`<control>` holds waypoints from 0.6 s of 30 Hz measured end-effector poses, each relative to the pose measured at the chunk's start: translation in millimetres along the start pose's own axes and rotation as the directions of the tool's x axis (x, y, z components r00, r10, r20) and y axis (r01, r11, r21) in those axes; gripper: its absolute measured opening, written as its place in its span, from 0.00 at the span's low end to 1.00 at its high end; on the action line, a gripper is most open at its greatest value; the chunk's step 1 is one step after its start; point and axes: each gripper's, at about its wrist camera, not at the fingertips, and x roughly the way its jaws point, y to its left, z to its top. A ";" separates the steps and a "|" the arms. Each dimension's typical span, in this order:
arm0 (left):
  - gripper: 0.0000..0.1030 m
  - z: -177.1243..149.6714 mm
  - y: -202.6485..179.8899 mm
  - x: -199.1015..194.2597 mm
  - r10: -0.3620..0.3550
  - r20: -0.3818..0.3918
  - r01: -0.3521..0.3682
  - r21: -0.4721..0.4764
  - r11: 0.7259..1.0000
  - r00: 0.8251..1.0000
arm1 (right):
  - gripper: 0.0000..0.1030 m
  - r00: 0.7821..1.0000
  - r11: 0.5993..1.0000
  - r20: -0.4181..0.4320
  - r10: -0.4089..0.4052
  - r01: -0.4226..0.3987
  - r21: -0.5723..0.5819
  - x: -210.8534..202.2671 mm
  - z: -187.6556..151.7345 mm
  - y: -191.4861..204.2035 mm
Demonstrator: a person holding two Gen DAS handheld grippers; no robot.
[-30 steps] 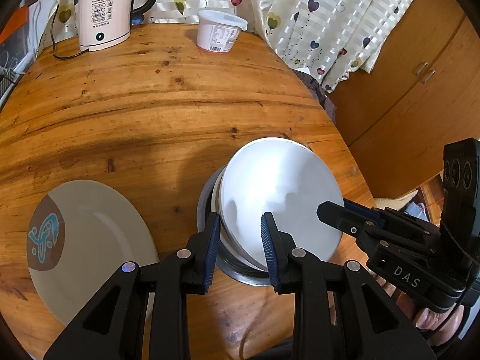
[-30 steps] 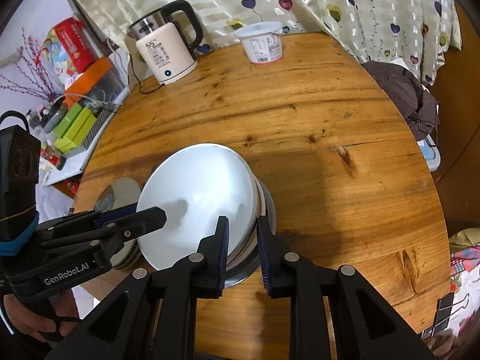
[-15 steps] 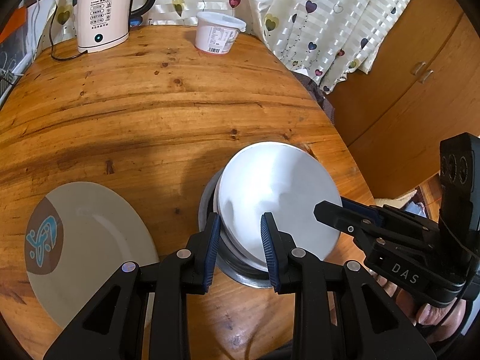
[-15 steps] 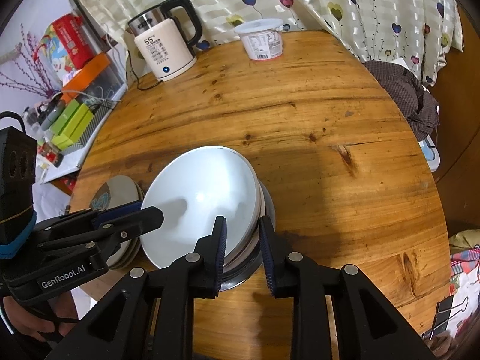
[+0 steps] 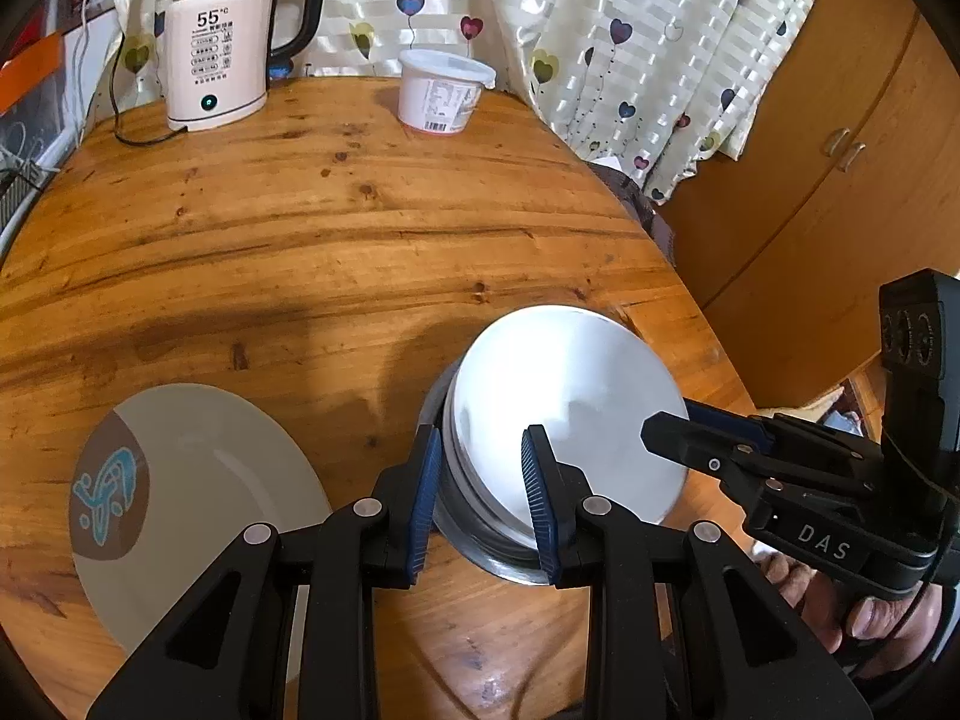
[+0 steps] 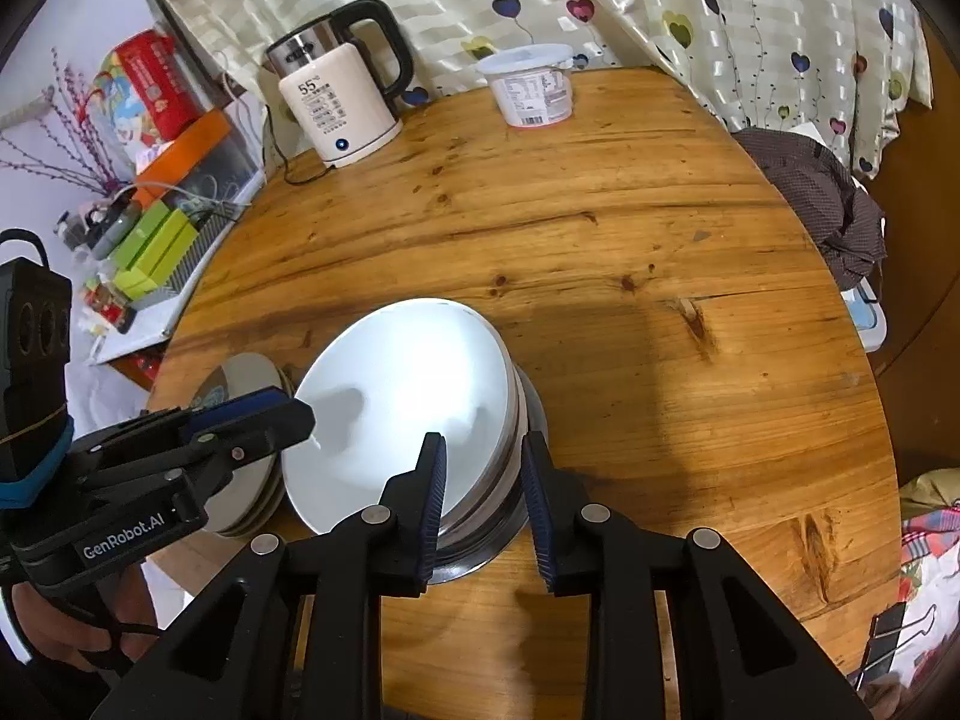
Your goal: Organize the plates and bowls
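stack of bowls (image 5: 564,420) sits near the table's (image 5: 312,228) front edge, right of centre: white bowls nested in a metal bowl (image 6: 516,510) at the bottom; top white bowl tilted, not seated flat; left gripper (image 5: 483,498) straddles the stack's left rim, jaws at a narrow gap with the rims between the pads; cannot tell if the pads press; right gripper (image 6: 483,495) straddles the right rim, jaws have just been opening, gap visible between the outer pad and the stack, rims between the fingers, not clamped; beige plate (image 5: 198,504) with a brown-and-blue patch lies flat at the front left edge, just beside the stack, apart from it; from the right wrist view it looks like more than one plate stacked there; kettle (image 5: 222,54) and a white lidded tub (image 5: 441,90) stand at the far edge, well apart from the bowls.
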 end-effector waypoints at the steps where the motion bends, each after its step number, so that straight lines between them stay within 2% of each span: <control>1: 0.28 0.0 0.0 -0.8 0.001 0.004 -0.001 0.002 1.000 1.000 | 0.26 1.000 1.000 0.003 0.005 -0.005 0.001 -0.4 -0.1 -1.1; 5: 0.28 -1.0 0.8 -3.7 0.011 0.019 -0.011 0.006 1.000 1.000 | 0.32 1.000 1.000 0.016 0.021 -0.021 0.000 -2.8 -0.9 -2.6; 18: 0.28 -5.4 10.4 -15.1 0.002 0.067 -0.001 -0.016 1.000 0.998 | 0.32 0.996 0.998 0.059 0.062 -0.062 -0.003 -15.0 -3.9 -5.3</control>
